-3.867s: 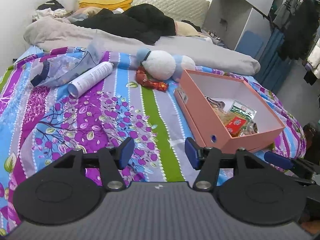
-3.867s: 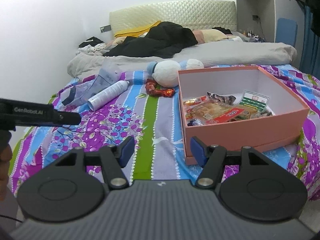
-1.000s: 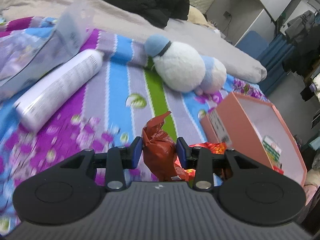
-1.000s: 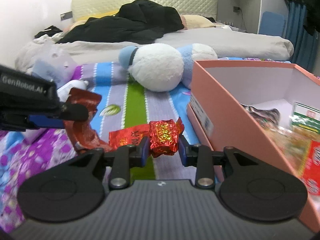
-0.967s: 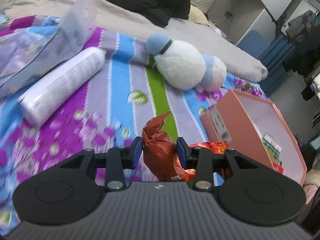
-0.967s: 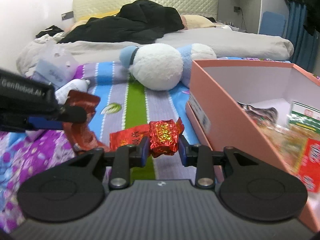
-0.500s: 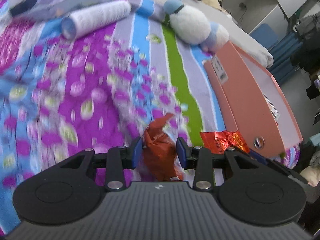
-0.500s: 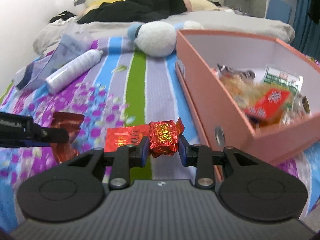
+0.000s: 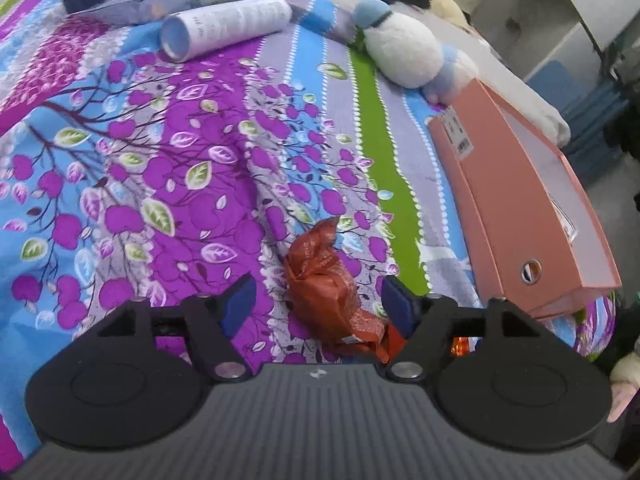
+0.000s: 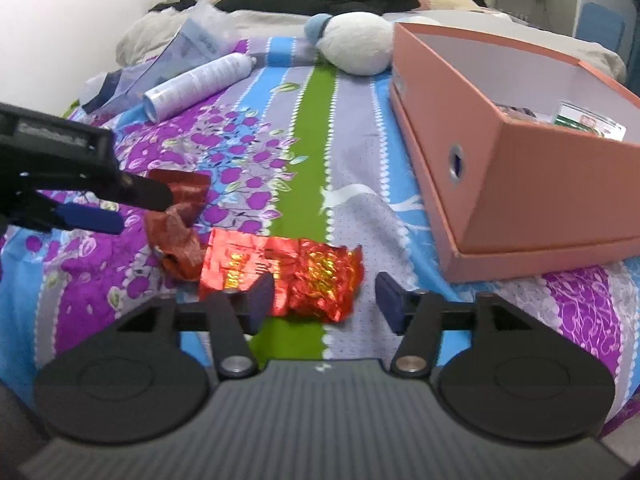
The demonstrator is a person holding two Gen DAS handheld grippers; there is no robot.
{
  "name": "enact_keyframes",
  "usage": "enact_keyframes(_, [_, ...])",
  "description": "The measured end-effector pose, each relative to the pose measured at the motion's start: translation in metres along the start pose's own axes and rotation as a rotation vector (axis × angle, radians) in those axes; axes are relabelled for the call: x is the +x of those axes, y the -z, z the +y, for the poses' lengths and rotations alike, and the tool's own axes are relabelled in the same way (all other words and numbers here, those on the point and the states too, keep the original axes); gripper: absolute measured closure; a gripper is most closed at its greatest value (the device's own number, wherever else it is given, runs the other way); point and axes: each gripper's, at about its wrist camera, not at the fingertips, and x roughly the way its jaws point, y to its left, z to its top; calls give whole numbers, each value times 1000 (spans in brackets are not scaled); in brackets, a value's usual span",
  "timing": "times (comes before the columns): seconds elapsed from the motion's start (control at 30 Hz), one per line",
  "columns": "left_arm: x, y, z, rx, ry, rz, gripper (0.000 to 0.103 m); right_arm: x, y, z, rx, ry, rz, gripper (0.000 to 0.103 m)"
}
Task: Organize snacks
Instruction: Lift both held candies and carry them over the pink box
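Both pairs of jaws spreading now, pads clear of the wrappers: left gripper (image 9: 318, 300) straddling the dark orange snack packet (image 9: 326, 284), right gripper (image 10: 324, 298) straddling the shiny red foil snack (image 10: 320, 278), neither pinched. Both snacks lying on the bedspread (image 9: 160, 168) near its front edge, just beside each other, short of the pink box (image 10: 520, 200) that sits toward the front right corner and already holds other packets. Best done by finishing the release fully, lifting straight back so no pad drags crinkly foil along, then regripping each packet across its narrow middle if the box is the goal. Orange packet's long axis running away from the left gripper, twisted tip pointing toward the far edge. Foil snack's long axis lying crosswise, parallel to the front edge, flat tail trailing left toward the orange packet
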Motion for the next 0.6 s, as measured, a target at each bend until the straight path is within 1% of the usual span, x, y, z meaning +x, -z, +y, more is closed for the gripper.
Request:
enact_keyframes(0.1, [-1, 7, -2, 0, -28, -15, 29, 4, 4, -5, 11, -6, 10, 44])
enact_keyframes(0.17, [0, 11, -2, -4, -33, -29, 29, 7, 6, -8, 27, -10, 10, 44])
enact_keyframes(0.27, [3, 14, -3, -21, -51, -34, 29, 11, 6, -9, 47, -39, -2, 46])
enact_keyframes(0.33, [6, 15, -3, -43, -42, -38, 29, 15, 6, -8, 53, -40, -9, 53])
enact_keyframes(0.37, [7, 16, -3, -51, -35, -35, 29, 16, 6, -7, 53, -45, -14, 62])
enact_keyframes(0.5, [15, 17, -8, -58, -18, 5, 30, 13, 4, -5, 30, -38, -14, 64])
enact_keyframes(0.6, [19, 19, -18, -22, -28, 8, 30, 7, 2, -7, 14, -5, -29, 64])
